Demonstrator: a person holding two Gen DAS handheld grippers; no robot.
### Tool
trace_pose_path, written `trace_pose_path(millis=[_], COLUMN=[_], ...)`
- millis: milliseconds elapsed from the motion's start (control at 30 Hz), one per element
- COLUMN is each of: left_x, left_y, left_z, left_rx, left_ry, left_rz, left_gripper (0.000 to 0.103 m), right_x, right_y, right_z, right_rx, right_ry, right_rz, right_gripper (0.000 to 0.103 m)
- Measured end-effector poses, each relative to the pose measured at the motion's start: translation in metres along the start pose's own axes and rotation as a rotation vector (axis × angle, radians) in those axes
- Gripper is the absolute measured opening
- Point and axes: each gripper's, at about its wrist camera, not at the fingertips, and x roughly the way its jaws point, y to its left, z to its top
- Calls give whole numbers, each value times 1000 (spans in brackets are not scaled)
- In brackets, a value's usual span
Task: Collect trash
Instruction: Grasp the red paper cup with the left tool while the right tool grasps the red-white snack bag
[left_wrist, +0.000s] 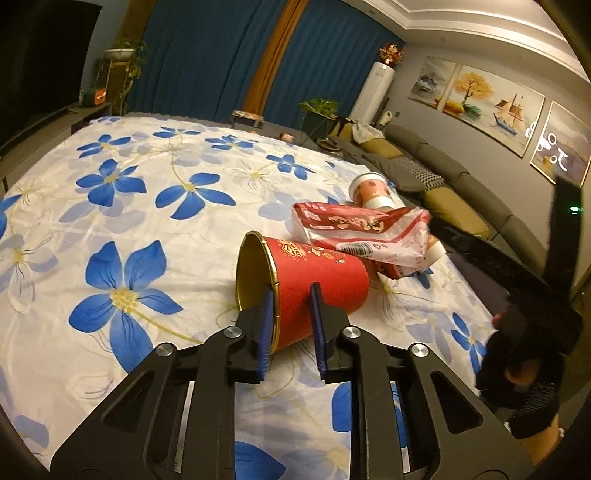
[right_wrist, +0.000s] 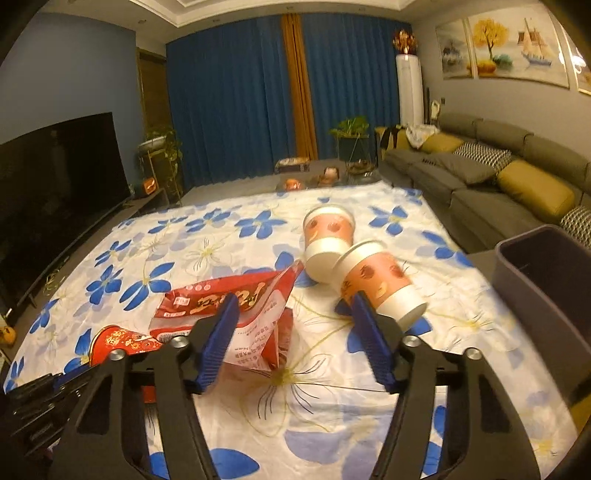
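A red paper cup (left_wrist: 317, 269) with a gold inside lies on its side on the flowered cloth (left_wrist: 147, 192). My left gripper (left_wrist: 292, 291) is shut on its wall, with one finger inside the mouth and the other on the outside. Behind it lies a crumpled red and white wrapper (left_wrist: 362, 229), with two pink and white paper cups (left_wrist: 371, 192) past it. In the right wrist view my right gripper (right_wrist: 291, 321) hangs open above the cloth. Its left finger is over the wrapper (right_wrist: 192, 306). Its right finger is beside the nearer tipped cup (right_wrist: 380, 280). The red cup (right_wrist: 118, 343) shows at lower left.
A dark grey bin (right_wrist: 535, 266) stands at the right edge of the table. A grey sofa (right_wrist: 480, 166) with cushions runs along the right, and a television (right_wrist: 55, 184) stands at the left. A person's hand (left_wrist: 524, 365) shows blurred at the right.
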Motion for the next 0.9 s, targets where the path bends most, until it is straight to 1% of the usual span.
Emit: trace_pose_path(millis=[33,67,133,167,233,267,300,367,433,533,700,900], left_x=[0,0,-1,-1,0,0,0,-1,-2,-6,-14,-23], left_y=[-1,-2,-4,-4,-5,-5,-6,-6,-7,-11,-19,-27], left_z=[0,0,-1,-2,-2,-3,-3,-4,-5,-7,-10,-15], left_rx=[2,5,14,17,16,15,16,17,19,38,74,101], left_ry=[1,3,3,3,9,11,12,11,10,-1,-18,-38], left_rz=[-6,-12,-23,-30,-43,-47,-52,-57,-61,-61,-70,-55], left_gripper=[15,13,12,11,10,10,9,9,8,6,2,2], right_x=[6,9,16,18,21,22,23,23,20,10,-21,-66], right_y=[1,1,2,3,4,5,7,10,13,16,17,8], right_z=[-1,-1,-2,-2,-3,-3,-3,-3,-4,-7,-7,-11], right_rx=[4,6,10,12,13,13,12,2,-13,-37,-60,-75], right_ry=[16,26,47,54,63,66,68,69,59,32,-44,-131], right_rz=[8,13,27,37,54,62,67,75,80,77,63,41], right_gripper=[48,45,35,33,24,22,16,12,5,3,2,2])
